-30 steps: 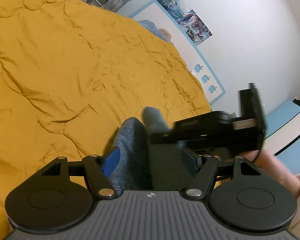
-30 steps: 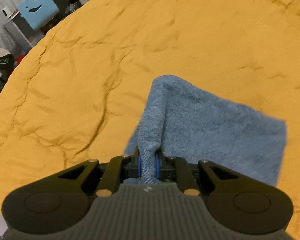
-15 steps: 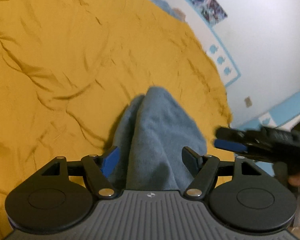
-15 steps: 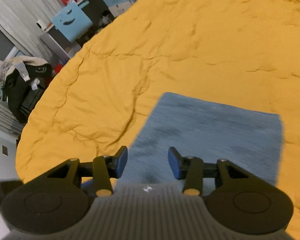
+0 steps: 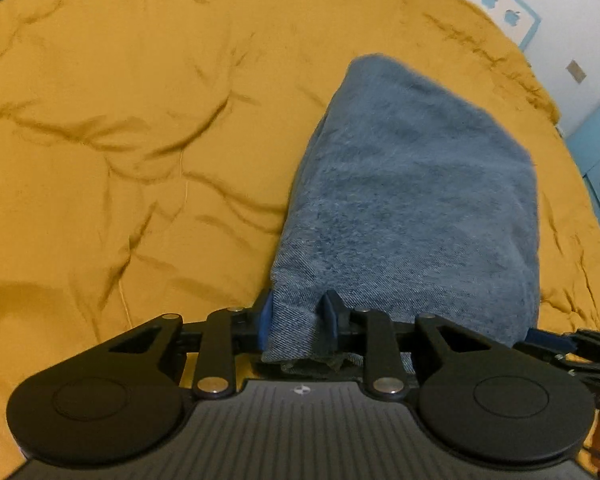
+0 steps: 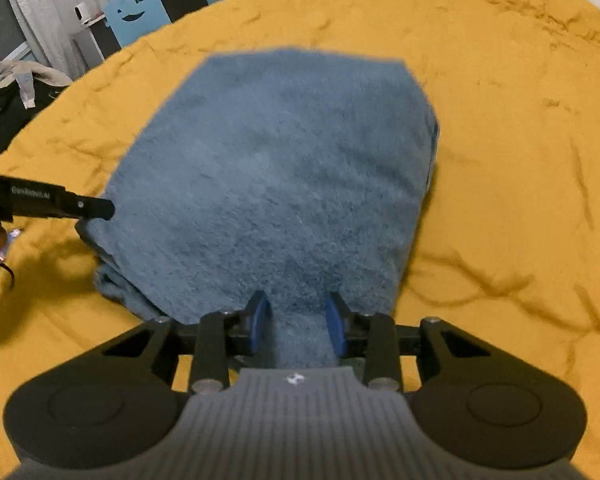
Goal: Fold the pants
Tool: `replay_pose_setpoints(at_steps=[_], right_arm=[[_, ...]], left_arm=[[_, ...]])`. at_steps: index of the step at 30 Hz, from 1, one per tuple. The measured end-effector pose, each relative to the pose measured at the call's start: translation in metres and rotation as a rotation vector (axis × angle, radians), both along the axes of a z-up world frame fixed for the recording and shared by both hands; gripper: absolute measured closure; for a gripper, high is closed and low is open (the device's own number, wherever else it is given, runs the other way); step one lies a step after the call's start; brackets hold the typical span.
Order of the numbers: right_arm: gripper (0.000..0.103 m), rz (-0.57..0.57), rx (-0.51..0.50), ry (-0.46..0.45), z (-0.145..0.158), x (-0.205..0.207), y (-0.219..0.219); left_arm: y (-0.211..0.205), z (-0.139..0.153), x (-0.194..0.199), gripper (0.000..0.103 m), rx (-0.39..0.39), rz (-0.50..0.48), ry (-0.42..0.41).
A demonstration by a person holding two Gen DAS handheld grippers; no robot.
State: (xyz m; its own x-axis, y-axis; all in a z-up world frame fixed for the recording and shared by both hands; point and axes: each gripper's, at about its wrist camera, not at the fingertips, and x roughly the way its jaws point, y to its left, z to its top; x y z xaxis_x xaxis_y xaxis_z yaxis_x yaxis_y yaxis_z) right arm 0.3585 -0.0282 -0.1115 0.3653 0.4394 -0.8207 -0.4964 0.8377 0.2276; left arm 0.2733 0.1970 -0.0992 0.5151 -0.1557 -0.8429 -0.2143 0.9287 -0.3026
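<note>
Folded blue denim pants [image 5: 412, 200] lying on a yellow bed cover [image 5: 120, 140], filling the middle of both wrist views. Left tongs [image 5: 298, 322] clenched on a denim corner at 6 o'clock. Right tongs [image 6: 298, 318] likewise clamped on the near edge at 6 o'clock.

The left gripper [image 5: 298, 326] has its jaws clamped on a corner of folded pants [image 5: 412, 208] lying on the yellow bedspread [image 5: 120, 140].
</note>
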Motion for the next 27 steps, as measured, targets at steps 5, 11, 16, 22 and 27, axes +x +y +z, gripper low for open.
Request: replay_pose_setpoints(at_steps=[5, 11, 16, 22, 27], right_arm=[[0.073, -0.007, 0.009, 0.027, -0.007, 0.006, -0.006], [0.072, -0.028, 0.116, -0.036, 0.037, 0.027, -0.019], [0.068, -0.088, 0.15, -0.167, 0.06, 0.076, -0.007], [0.062, -0.149, 0.14, -0.185, 0.029, 0.131, 0.012], [0.067, -0.176, 0.149, -0.095, -0.024, 0.157, 0.016]], left_arm=[[0.003, 0.019, -0.003, 0.064, 0.011, -0.009, -0.03], [0.006, 0.068, 0.005, 0.057, 0.014, -0.024, -0.223], [-0.002, 0.071, 0.05, 0.057, 0.004, -0.013, -0.31], [-0.003, 0.024, 0.085, 0.077, 0.003, 0.007, -0.286], [0.008, -0.022, 0.091, 0.095, 0.021, 0.047, -0.175]])
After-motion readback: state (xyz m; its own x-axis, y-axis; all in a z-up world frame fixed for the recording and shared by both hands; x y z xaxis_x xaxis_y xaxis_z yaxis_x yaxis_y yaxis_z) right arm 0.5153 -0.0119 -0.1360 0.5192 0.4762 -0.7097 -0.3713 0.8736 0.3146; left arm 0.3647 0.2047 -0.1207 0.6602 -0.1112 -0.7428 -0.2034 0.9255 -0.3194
